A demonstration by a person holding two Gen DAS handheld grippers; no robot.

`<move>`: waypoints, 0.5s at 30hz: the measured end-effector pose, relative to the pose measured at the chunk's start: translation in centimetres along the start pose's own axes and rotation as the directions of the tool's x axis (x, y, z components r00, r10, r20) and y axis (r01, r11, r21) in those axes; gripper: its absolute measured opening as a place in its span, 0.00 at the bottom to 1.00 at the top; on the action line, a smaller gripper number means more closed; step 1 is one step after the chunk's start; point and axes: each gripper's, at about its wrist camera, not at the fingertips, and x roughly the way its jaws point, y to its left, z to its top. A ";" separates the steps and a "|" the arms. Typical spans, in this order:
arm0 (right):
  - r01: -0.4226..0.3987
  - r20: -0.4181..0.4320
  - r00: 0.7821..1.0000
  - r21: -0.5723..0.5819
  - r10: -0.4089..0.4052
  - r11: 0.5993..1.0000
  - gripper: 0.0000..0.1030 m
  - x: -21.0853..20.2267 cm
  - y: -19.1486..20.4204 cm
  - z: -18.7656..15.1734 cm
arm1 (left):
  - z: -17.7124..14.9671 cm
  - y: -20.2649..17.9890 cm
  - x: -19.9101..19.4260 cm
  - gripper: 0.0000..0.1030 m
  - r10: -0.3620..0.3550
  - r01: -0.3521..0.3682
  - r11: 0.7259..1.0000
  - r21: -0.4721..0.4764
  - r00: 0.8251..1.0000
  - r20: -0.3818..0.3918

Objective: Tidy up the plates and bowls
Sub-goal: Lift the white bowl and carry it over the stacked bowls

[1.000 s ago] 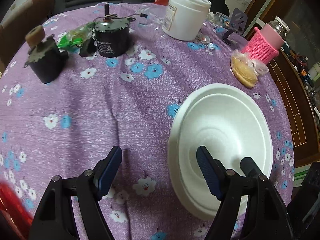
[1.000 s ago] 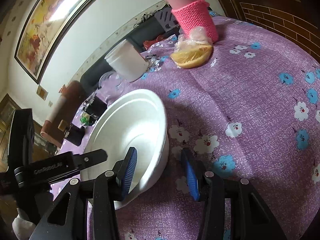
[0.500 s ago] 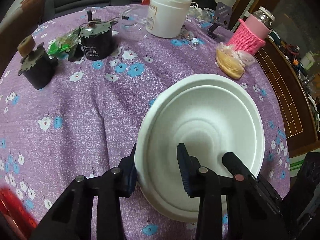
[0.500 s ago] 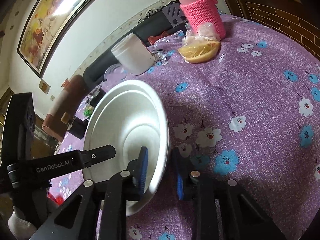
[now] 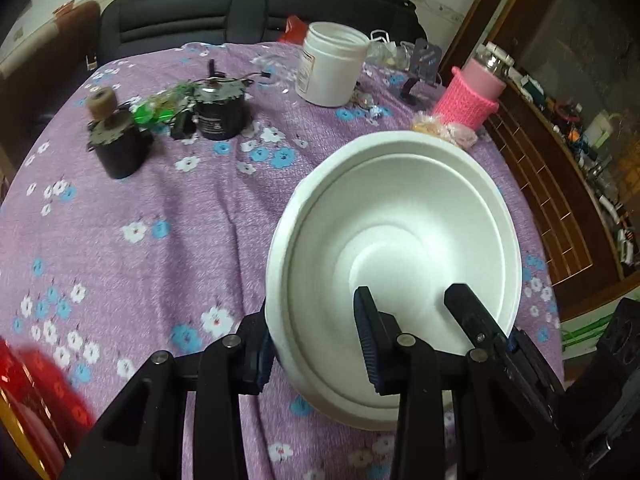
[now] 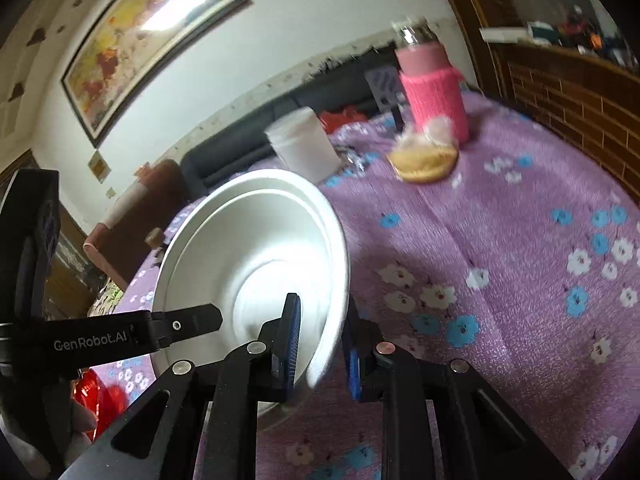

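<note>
**White bowl clamped at two rim points, clear of the cloth**

The white bowl (image 5: 394,264) is round, matte and foam-like, with a stepped band below its rim and faint concentric rings around the flat base; it may be two nested pieces, but that is hard to tell. It is tilted over the purple flowered tablecloth (image 5: 160,240), its mouth turned toward both cameras, and looks lifted off the surface.

In the left wrist view, the left gripper (image 5: 316,344) clamps the rim at about 7 o'clock, one finger outside the wall, one inside. The right gripper (image 6: 322,346) bites the rim at about 5 o'clock in its own view; its jaws are closing the last bit, with the thin wall between the pads. The two grips sit close together on the near edge, so the bowl extends away toward 12 o'clock, unsupported at its far side. Being round, it has no long axis; neither hand is nearer.

The white jar (image 5: 332,68) and pink-sleeved bottle (image 5: 472,96) stand well beyond, at 12 to 1 o'clock.
</note>
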 end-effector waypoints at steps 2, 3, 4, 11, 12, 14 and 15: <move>-0.027 -0.004 1.000 -0.007 0.027 1.000 0.21 -0.2 0.6 -0.1 | -0.6 0.4 -1.2 0.34 0.002 -0.002 1.000 0.000 1.000 0.012; -0.041 -0.011 0.999 -0.016 0.041 0.999 0.21 -0.2 0.9 -0.2 | -0.9 0.6 -1.9 0.34 0.006 -0.006 1.000 0.001 1.000 0.020; -0.050 -0.019 0.999 -0.027 0.049 0.998 0.21 -0.1 1.3 -0.4 | -1.4 0.7 -2.5 0.34 0.012 -0.012 1.000 0.005 1.000 0.029; -0.118 -0.082 0.991 -0.097 0.110 0.988 0.21 0.7 4.1 -1.9 | -4.5 1.2 -5.7 0.34 0.113 -0.118 0.992 0.046 0.988 0.108; -0.127 -0.090 0.989 -0.108 0.117 0.986 0.21 0.8 4.6 -2.2 | -5.0 1.5 -6.2 0.34 0.124 -0.130 0.990 0.047 0.985 0.120; -0.145 -0.106 0.985 -0.123 0.132 0.982 0.19 0.9 5.3 -2.7 | -5.8 1.9 -6.9 0.34 0.144 -0.152 0.987 0.044 0.980 0.139; -0.158 -0.120 0.982 -0.127 0.143 0.979 0.19 1.0 5.6 -3.0 | -6.4 2.2 -7.4 0.34 0.149 -0.155 0.987 0.034 0.978 0.149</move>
